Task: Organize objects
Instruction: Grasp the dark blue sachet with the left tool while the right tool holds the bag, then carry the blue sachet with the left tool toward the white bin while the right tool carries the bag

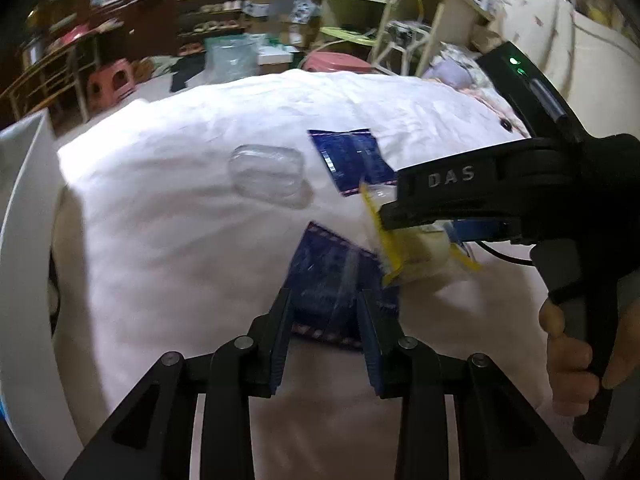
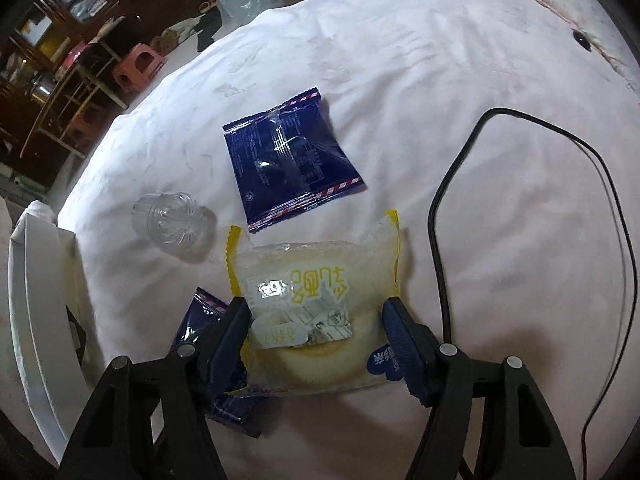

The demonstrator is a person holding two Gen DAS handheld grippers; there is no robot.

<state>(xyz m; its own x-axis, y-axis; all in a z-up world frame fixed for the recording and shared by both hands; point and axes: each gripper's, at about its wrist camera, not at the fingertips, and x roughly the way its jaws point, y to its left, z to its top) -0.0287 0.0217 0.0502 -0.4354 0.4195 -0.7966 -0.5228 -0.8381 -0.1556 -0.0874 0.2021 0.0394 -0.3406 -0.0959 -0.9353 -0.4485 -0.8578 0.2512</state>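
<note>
On the white cloth [image 1: 180,240] my left gripper [image 1: 324,304] is open, its fingers standing over a blurred dark blue snack packet [image 1: 328,272] without pressing on it. That same blue snack packet [image 2: 192,324] is half hidden behind my right gripper's finger in the right wrist view. My right gripper [image 2: 316,308] is shut on a clear, yellow-edged cake packet [image 2: 316,280]. From the left wrist view this cake packet [image 1: 404,252] hangs above the cloth from the right gripper [image 1: 400,216]. A second blue packet [image 2: 292,164] lies flat further back, with a clear plastic cup [image 2: 172,228] on its side.
A black cable [image 2: 440,220] loops over the cloth to the right. A white chair edge [image 2: 32,300] stands at the table's left side. A person's hand [image 1: 572,360] grips the right handle. Shelves and pink stools [image 1: 112,84] fill the room behind.
</note>
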